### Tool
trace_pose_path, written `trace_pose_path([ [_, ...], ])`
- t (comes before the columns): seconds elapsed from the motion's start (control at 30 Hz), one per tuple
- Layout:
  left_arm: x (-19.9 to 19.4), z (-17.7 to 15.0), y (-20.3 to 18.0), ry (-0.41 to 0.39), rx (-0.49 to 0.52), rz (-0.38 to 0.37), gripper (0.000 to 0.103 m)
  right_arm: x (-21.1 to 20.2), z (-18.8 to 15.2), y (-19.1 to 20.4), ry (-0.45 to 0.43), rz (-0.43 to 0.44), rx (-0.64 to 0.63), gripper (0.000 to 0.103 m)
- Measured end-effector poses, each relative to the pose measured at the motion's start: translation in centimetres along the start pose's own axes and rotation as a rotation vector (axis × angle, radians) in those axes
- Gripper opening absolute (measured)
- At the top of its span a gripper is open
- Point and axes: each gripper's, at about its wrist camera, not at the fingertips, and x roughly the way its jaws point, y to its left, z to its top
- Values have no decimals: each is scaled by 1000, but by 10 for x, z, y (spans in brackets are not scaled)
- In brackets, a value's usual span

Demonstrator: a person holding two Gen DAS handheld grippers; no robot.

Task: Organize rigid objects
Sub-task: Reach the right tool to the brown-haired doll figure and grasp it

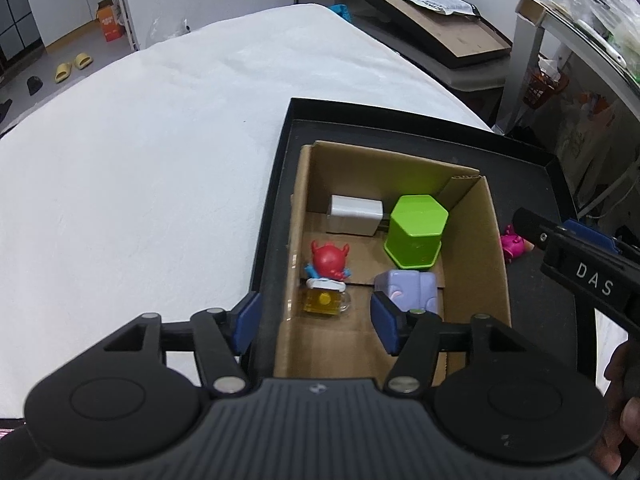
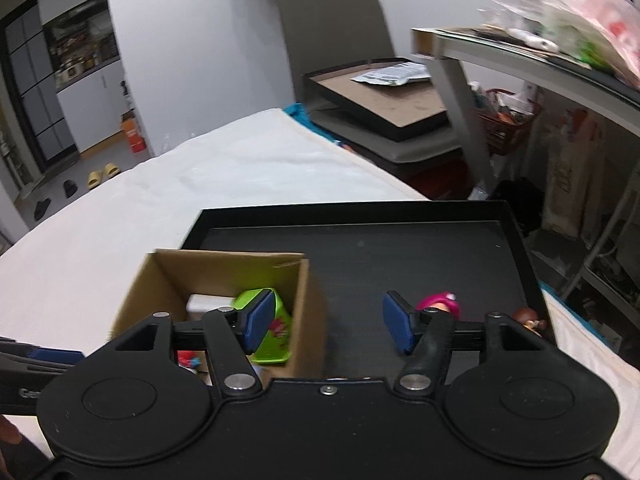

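On white cloth (image 1: 140, 152): black tray (image 1: 280, 168) holding cardboard box (image 1: 480, 240). Left gripper (image 1: 316, 320) wide, empty, straddling box's near-left wall. Box contents, left to right: red figure (image 1: 329, 260) on yellow mug (image 1: 322, 300), white block (image 1: 354, 214), purple case (image 1: 406, 286), green hexagonal tub (image 1: 416, 232). Pink toy (image 2: 438, 302) on tray right of box. Right gripper (image 2: 328, 326) wide, empty, above tray.

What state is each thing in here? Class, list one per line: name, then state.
left gripper: open, empty
right gripper: open, empty
cardboard box: open-topped, in the black tray
green container: upright in box
red figurine: upright in box
pink toy: outside box, on tray
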Motion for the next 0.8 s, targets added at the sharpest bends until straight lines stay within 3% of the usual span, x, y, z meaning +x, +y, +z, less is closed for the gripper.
trace_pose_path([
  [0.33, 3, 1, -7, 5, -15, 59, 63, 13, -13, -39, -10, -111, 10, 60],
  [0.8, 12, 13, -7, 1, -58, 139, 63, 38, -32, -68, -40, -167, -45, 59],
])
